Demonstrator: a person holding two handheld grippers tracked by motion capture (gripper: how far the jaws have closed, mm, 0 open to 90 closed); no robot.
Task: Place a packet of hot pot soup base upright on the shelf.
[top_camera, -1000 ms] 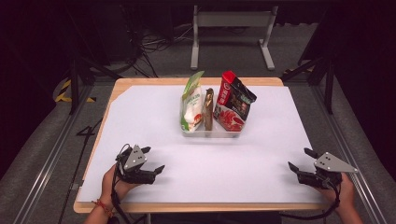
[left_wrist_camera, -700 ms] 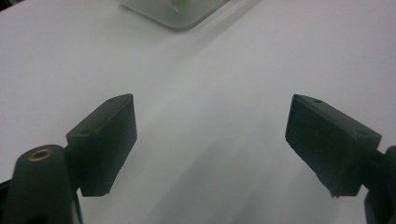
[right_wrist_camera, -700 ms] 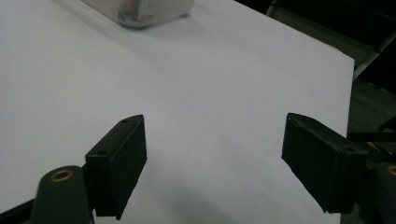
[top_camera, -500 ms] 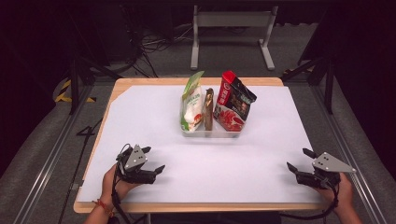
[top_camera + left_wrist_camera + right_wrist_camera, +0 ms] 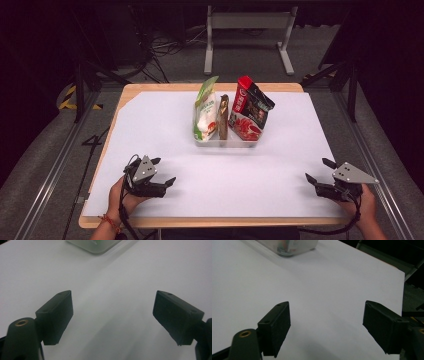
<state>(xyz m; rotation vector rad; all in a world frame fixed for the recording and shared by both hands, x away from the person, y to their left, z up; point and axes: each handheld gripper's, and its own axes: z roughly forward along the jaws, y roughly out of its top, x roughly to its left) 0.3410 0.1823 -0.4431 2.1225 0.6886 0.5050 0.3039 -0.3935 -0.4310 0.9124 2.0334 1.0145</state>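
White paper (image 5: pixel 220 170) covered the wooden table (image 5: pixel 150 88), and a clear tray (image 5: pixel 226 142) stood on it toward the far middle. Inside the tray, upright and side by side, were a green-and-white bag (image 5: pixel 205 112) at its left end, a thin brown packet (image 5: pixel 223 117) in the middle, and a red-and-black bag (image 5: pixel 250 112) at its right end. The brown packet touched the green bag; the red bag leaned just beside it.

Well nearer than the tray and off to its left, the left gripper (image 5: pixel 165 172) lay low over the paper in the person's left hand (image 5: pixel 122 197), jaws spread wide with nothing between them. In its own view the left gripper (image 5: pixel 112 317) pointed toward a corner of the tray (image 5: pixel 95 245).

Nearer than the tray and well to its right, the right gripper (image 5: pixel 317 171) sat in the right hand (image 5: pixel 365 202), jaws likewise wide apart and empty. In its own view the right gripper (image 5: pixel 326 326) faced the tray's end (image 5: pixel 292 246).
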